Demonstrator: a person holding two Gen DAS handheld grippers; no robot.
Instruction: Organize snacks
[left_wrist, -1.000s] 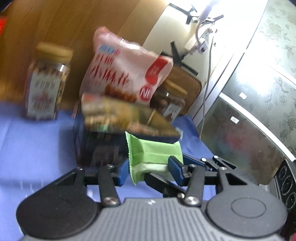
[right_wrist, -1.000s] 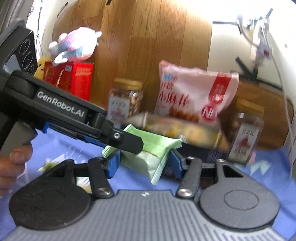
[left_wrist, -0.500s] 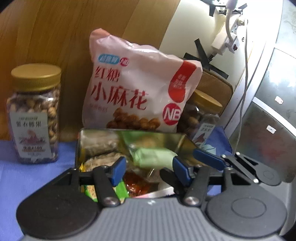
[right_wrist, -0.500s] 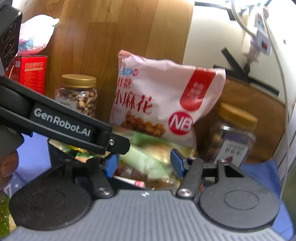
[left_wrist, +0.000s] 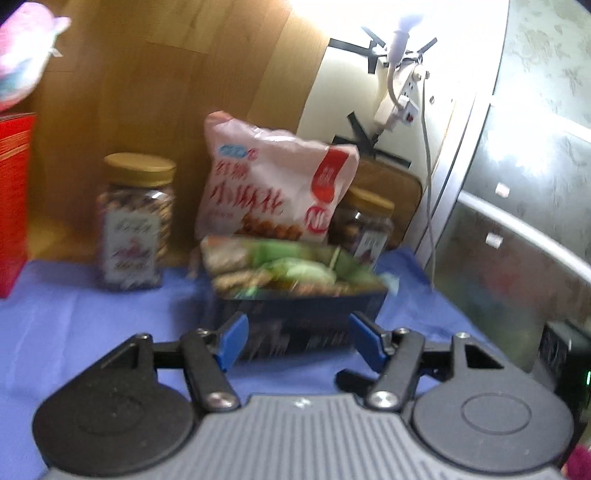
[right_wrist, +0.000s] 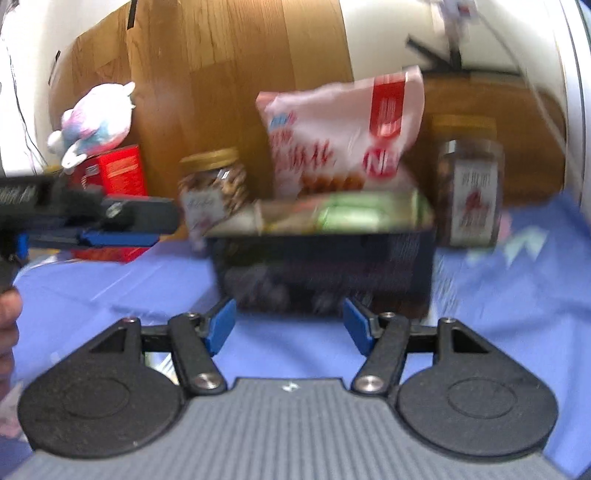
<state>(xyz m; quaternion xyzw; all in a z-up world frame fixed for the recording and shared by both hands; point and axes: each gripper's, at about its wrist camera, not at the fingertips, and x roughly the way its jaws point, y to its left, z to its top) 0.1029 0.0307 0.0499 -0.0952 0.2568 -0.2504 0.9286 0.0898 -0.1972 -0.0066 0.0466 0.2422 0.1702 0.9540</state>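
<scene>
A dark tin box (left_wrist: 299, 317) stands on the blue cloth, filled with wrapped snacks, among them green packets (left_wrist: 303, 269). It also shows in the right wrist view (right_wrist: 325, 266), with a green packet (right_wrist: 354, 218) on top. My left gripper (left_wrist: 299, 341) is open and empty, just in front of the box. My right gripper (right_wrist: 288, 325) is open and empty, also in front of the box. The left gripper (right_wrist: 92, 218) shows from the side at the left of the right wrist view.
A pink snack bag (left_wrist: 273, 192) leans on the wooden board behind the box. Nut jars (left_wrist: 135, 221) (left_wrist: 364, 229) stand left and right of it. A red box (right_wrist: 110, 177) with a plush toy (right_wrist: 96, 122) is far left. Cables hang at right.
Both grippers carried green packets over the box, let them go inside it, and have drawn back and down, open and empty.
</scene>
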